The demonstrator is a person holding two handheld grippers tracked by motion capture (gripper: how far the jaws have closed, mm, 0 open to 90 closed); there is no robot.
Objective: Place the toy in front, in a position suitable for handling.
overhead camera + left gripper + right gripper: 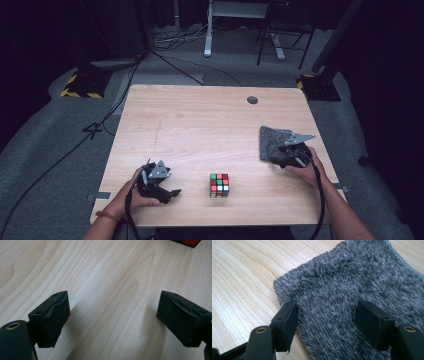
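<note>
Now the right claw (325, 322) hangs wide and empty right over the near end of the grey cloth (359, 290), which lies on the table's (200, 120) right side.

The bench (200, 120) is showing a pale blond wood with darker wavy grain lines running along it, and the fuzzy cloth (352, 287) is lying there in a mottled grey, its pile flecked lighter and darker. The puzzle cube (219, 185) is displaying small squares of red, green, orange, white and yellow set in a black grid. The left gripper (110, 315) and the right gripper (327, 315) are both appearing matte black, each wearing a grey three-cornered plate, while the floor (60, 130) is lying in dull speckled grey, with black-and-yellow hazard stripes marking a stand base (80, 92).
</note>
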